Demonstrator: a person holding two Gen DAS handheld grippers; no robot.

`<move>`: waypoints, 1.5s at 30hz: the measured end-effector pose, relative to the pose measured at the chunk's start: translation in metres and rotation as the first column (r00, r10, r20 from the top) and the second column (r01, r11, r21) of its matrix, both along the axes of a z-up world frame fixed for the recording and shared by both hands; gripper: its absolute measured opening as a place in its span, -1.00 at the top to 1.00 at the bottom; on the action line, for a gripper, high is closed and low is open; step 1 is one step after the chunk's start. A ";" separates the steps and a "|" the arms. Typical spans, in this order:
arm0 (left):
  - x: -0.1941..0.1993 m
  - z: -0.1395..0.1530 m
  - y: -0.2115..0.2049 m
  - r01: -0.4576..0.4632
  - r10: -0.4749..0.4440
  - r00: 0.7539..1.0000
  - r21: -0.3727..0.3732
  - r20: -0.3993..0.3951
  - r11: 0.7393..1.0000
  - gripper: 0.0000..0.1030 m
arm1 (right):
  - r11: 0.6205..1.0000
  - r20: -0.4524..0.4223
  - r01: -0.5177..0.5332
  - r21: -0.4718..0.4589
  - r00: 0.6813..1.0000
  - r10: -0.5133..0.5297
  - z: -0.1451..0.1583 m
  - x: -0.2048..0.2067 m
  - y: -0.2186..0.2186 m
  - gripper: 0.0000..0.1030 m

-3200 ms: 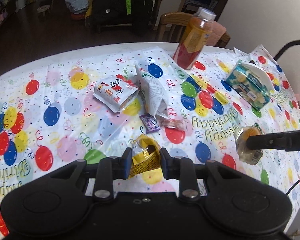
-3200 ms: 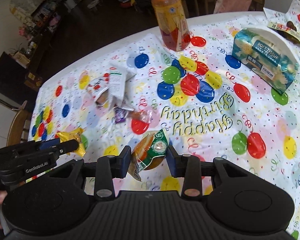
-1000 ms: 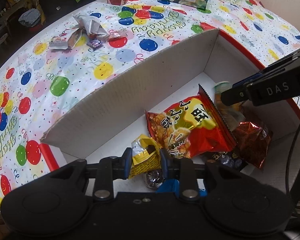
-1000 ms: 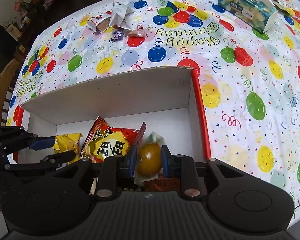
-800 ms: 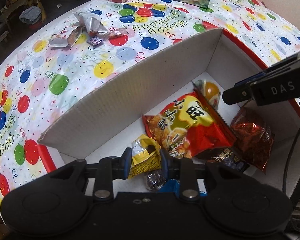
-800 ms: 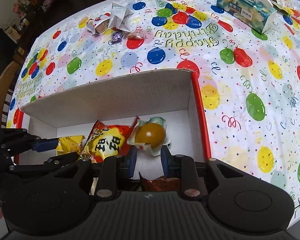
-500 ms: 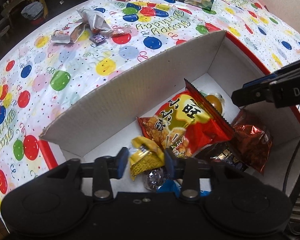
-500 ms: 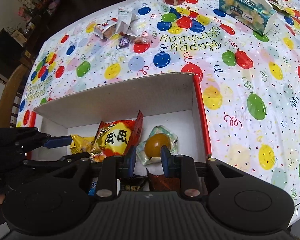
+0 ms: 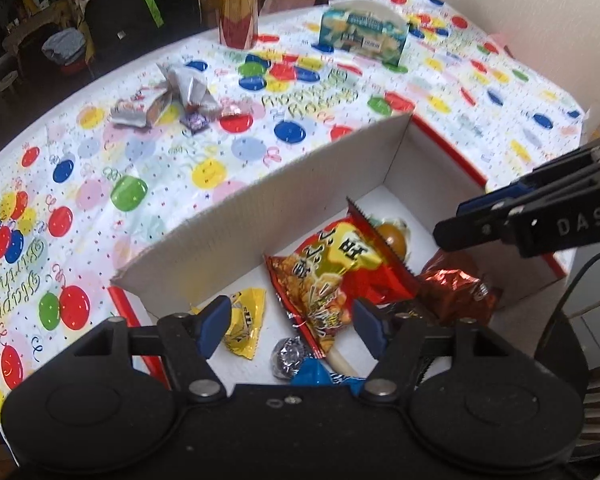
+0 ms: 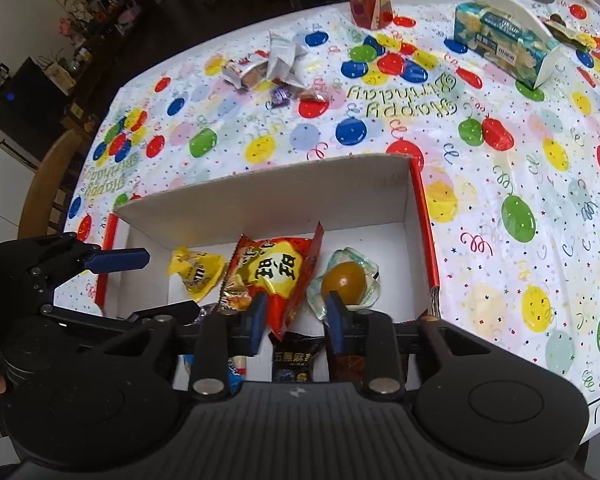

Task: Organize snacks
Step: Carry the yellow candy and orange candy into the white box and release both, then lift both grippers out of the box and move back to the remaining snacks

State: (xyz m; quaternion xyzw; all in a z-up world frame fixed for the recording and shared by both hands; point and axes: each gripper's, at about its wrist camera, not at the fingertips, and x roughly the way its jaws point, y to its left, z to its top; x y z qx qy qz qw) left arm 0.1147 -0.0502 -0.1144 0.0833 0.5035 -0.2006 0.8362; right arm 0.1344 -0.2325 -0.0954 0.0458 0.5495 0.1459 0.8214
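Left gripper [image 9: 292,326] jaws spread wide, holding nothing; right gripper [image 10: 294,318] jaws parted to a moderate gap, also holding nothing. Both hover above the white cardboard box with red outer walls [image 9: 260,208]. Just past the left jaw tip of the left gripper, the small yellow candy packet [image 9: 247,322] lies on the box floor, free of the pads. Between and ahead of the left gripper's jaws sits the large red-and-yellow crinkly snack bag [image 9: 336,268]; a foil-wrapped round sweet [image 9: 287,358] and a blue wrapper [image 9: 316,374] lie nearer the gripper body. By the right gripper's right jaw tip lies the clear-wrapped golden-brown bun [image 10: 346,278], apparently just clear of the pad. A dark packet with printed characters [image 10: 294,356] shows between the right gripper's jaws. A shiny dark-red foil bag [image 9: 456,292] lies right of the snack bag. Far beyond the box, on the balloon-print tablecloth [image 10: 500,168]: a cluster of silver and white snack wrappers [image 10: 268,64], an orange drink bottle [image 9: 238,8], a tissue pack [image 10: 500,44].
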 end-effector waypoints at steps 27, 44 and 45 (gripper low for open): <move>0.028 0.074 0.026 -0.110 0.123 0.970 -0.075 0.208 0.991 -0.97 | 0.999 0.125 -0.050 0.013 0.991 0.048 0.067 0.033 0.012 -0.65; 0.125 0.069 0.034 -0.185 0.183 0.948 -0.016 0.259 0.983 -0.98 | 0.999 0.098 -0.035 -0.001 0.995 0.035 0.066 0.150 0.021 -0.65; 0.131 0.067 0.035 -0.187 0.183 0.947 -0.012 0.262 0.982 -0.98 | 0.999 0.093 -0.035 0.001 0.995 0.035 0.063 0.157 0.021 -0.65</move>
